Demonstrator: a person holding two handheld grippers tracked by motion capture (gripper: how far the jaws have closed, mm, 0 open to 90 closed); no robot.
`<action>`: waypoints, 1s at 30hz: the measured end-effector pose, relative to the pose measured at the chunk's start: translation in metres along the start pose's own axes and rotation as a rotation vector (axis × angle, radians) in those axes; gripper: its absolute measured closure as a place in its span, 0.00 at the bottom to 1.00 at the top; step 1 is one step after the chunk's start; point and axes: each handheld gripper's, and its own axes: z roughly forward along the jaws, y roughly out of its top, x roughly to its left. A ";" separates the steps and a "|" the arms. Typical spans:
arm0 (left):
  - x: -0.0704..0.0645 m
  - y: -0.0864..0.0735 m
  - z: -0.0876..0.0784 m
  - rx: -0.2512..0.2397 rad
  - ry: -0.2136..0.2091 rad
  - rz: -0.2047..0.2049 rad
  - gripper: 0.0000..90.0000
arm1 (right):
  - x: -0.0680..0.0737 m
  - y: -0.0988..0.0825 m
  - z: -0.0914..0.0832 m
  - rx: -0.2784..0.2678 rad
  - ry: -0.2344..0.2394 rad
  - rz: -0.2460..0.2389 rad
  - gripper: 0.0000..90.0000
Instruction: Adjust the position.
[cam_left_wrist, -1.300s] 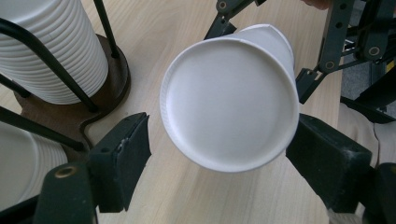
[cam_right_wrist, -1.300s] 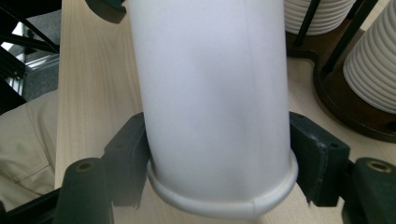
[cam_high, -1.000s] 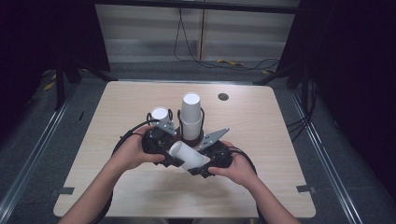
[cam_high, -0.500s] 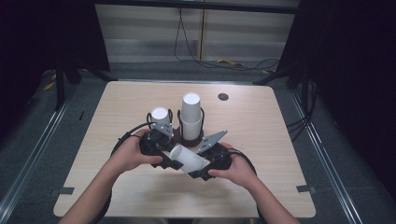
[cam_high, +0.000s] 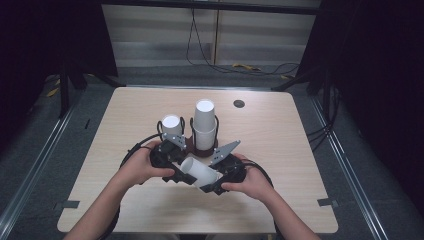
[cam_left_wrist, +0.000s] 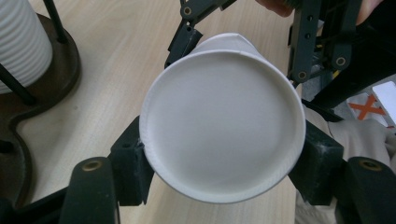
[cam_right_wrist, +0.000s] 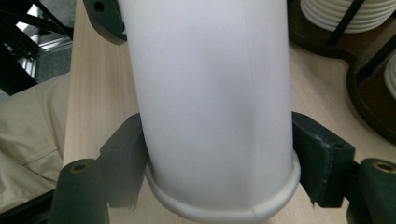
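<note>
paper cup (cam_high: 199, 172) lay sideways | left gripper (cam_left_wrist: 219, 154) had just clenched its base | right gripper (cam_right_wrist: 215, 154) loosening, seemingly still gripping rim end | high view: holder (cam_high: 204, 145) behind

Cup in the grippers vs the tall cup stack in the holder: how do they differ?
The held cup lies on its side above the table; the tall stack stands upright, bottom up, in the dark holder. The held cup is single and smooth-walled, clamped by the left gripper at its base end and the right gripper near its rim; the stack is nested and untouched. Both are white paper cups.
</note>
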 end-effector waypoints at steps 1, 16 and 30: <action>0.000 0.000 -0.001 0.016 0.003 0.005 0.38 | 0.000 0.000 0.000 -0.005 0.001 -0.001 0.30; 0.006 -0.002 -0.012 -0.051 -0.018 -0.064 0.38 | -0.003 -0.010 -0.004 -0.054 -0.017 0.039 0.22; 0.007 -0.002 -0.028 -0.115 0.016 -0.075 0.38 | -0.008 -0.033 -0.018 -0.130 -0.057 0.101 0.21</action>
